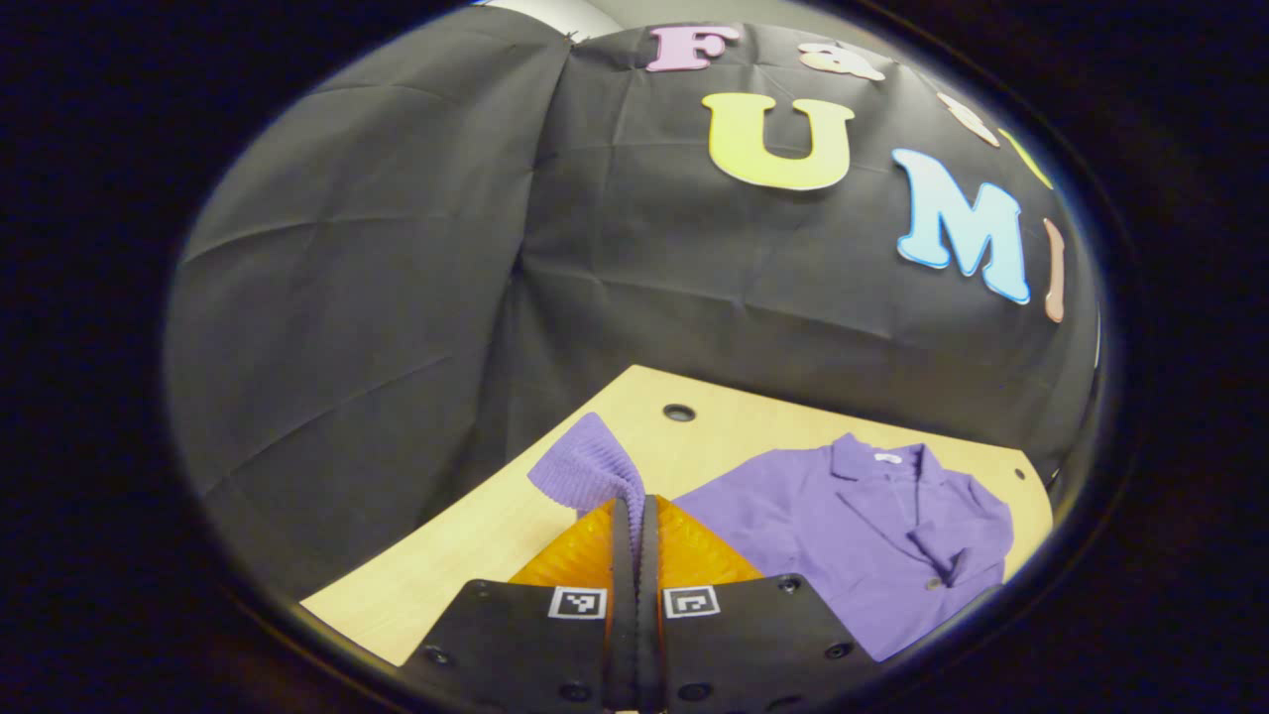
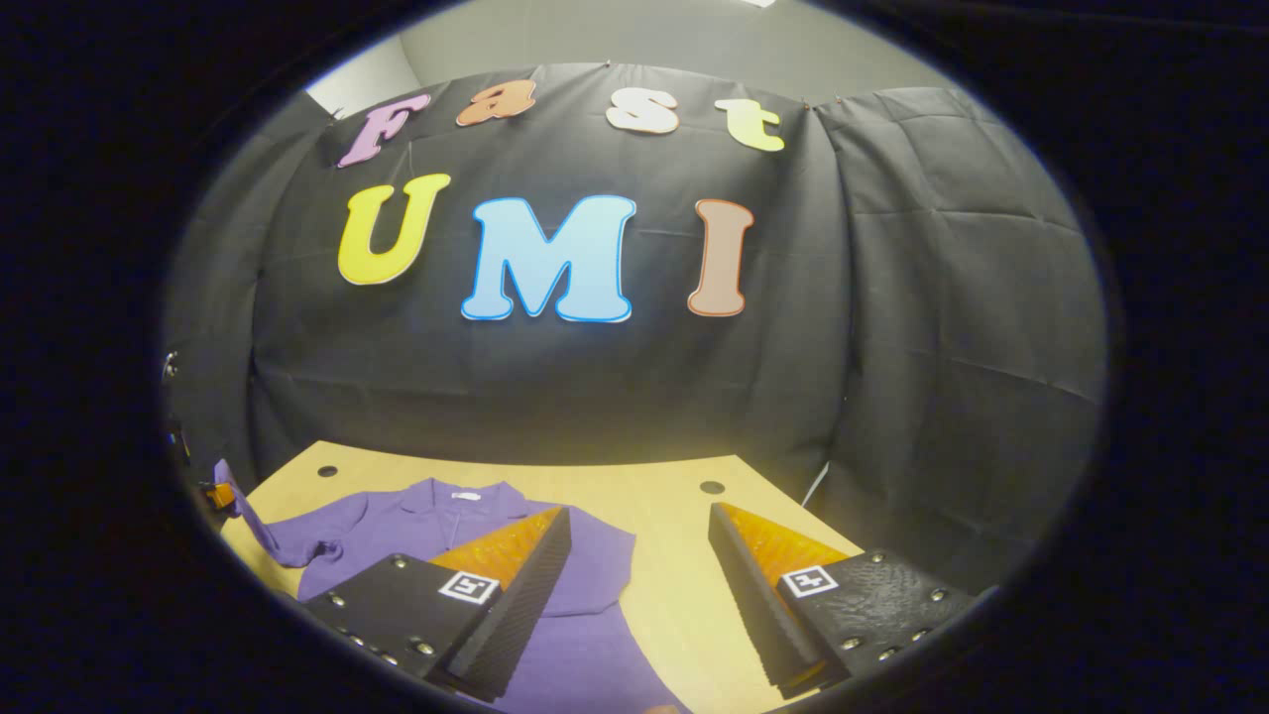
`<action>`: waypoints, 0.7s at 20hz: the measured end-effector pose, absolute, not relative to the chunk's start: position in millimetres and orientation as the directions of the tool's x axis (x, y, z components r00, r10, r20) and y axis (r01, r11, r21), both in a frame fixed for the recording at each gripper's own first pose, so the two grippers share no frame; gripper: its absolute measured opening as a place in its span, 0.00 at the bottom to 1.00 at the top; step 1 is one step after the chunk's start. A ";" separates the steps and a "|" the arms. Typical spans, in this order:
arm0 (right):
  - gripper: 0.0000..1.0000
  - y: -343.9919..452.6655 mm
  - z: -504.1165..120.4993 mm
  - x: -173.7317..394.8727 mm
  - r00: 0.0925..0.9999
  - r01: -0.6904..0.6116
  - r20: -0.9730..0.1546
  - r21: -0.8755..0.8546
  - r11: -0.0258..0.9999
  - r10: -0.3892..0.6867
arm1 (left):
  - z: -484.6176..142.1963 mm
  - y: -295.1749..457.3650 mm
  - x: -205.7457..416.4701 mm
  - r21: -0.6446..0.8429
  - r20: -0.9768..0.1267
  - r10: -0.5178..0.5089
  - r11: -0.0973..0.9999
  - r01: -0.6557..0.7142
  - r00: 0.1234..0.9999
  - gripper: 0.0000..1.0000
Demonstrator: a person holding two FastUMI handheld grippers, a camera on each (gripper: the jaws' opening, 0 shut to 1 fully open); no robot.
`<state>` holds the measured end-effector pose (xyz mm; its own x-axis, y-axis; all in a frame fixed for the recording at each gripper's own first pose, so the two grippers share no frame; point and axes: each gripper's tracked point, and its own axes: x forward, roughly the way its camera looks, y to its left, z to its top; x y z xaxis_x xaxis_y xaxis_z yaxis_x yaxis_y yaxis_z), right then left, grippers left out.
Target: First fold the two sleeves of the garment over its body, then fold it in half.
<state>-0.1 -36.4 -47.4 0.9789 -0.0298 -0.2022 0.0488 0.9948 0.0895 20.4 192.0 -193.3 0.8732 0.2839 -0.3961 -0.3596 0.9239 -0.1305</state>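
while the left tool (image 1: pixel 634 516) pinches the purple sleeve (image 1: pixel 587 464) above the table (image 1: pixel 476 540), the right tool (image 2: pixel 639 526) gapes beside the garment (image 2: pixel 585 595).

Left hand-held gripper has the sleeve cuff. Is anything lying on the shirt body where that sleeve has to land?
Nothing visible. The left hand-held gripper pinches the sleeve cuff, and the shirt body lies bare on the table.

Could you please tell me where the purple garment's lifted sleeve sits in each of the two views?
Left gripper view: the sleeve rises at lower centre, pinched in the left tongs.
Right gripper view: it stands up at the far lower left edge, beyond the open right tongs.
Shared landmark: the garment's collar.
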 end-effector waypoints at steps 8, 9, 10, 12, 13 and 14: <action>0.88 -41.6 -52.2 18.2 0.981 0.012 -0.192 0.084 0.996 0.005 | -168.6 88.9 81.2 -0.228 -0.343 0.139 0.947 -0.226 0.929 0.07; 0.88 -43.5 -52.4 20.8 0.981 0.010 -0.192 0.088 0.996 0.007 | -163.4 74.8 90.7 -0.240 -0.323 0.125 0.948 -0.209 0.938 0.07; 0.88 -45.8 -54.2 24.6 0.982 0.008 -0.191 0.091 0.996 0.010 | -159.3 59.0 99.0 -0.249 -0.316 0.106 0.949 -0.191 0.943 0.07; 0.88 -50.0 -58.8 29.4 0.981 0.003 -0.195 0.092 0.996 0.015 | -151.1 22.7 116.9 -0.258 -0.300 0.062 0.955 -0.144 0.952 0.07; 0.88 -52.6 -60.6 32.2 0.980 0.001 -0.198 0.093 0.996 0.018 | -147.3 3.7 125.4 -0.259 -0.293 0.037 0.959 -0.117 0.955 0.07; 0.88 -55.1 -63.8 35.0 0.979 -0.001 -0.202 0.094 0.996 0.020 | -144.2 -16.2 134.2 -0.261 -0.288 0.008 0.961 -0.087 0.958 0.06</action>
